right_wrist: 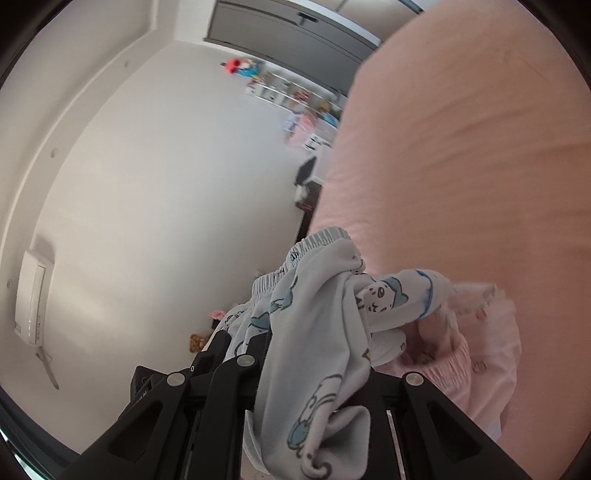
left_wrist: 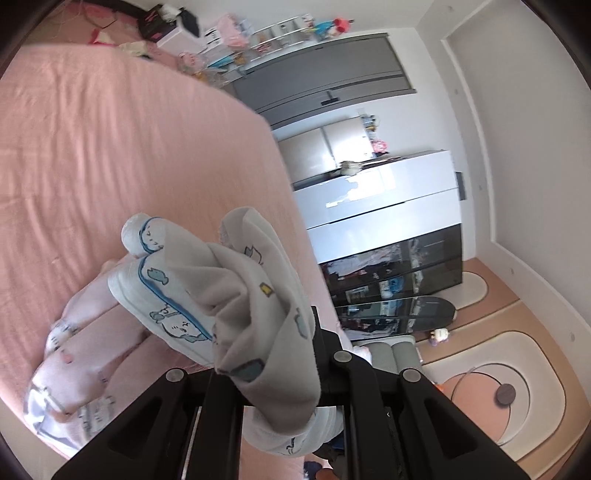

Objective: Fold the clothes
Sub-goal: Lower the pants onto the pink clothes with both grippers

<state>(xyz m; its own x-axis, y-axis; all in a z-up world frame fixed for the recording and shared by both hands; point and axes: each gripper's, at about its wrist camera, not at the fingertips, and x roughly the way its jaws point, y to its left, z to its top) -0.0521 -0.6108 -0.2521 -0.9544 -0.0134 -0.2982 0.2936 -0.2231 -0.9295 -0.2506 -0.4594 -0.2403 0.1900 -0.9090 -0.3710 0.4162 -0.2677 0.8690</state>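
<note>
A white garment printed with blue cartoon animals (left_wrist: 236,295) hangs bunched over the pink bed (left_wrist: 110,147). My left gripper (left_wrist: 269,373) is shut on it, and the cloth hides the fingertips. In the right wrist view the same white garment (right_wrist: 317,332) shows an elastic waistband (right_wrist: 295,258). My right gripper (right_wrist: 306,373) is shut on a fold of it, with cloth draped over the jaws. A pale pink printed garment (left_wrist: 85,350) lies crumpled on the bed below the white one and shows again as the pink garment (right_wrist: 480,350) in the right wrist view.
The bed edge (left_wrist: 295,229) runs beside a white and dark glass cabinet (left_wrist: 388,240). Boxes and toys (left_wrist: 177,29) crowd the far end of the bed. A patterned floor rug (left_wrist: 498,387) lies beside the bed. A wall air conditioner (right_wrist: 33,295) shows at the left.
</note>
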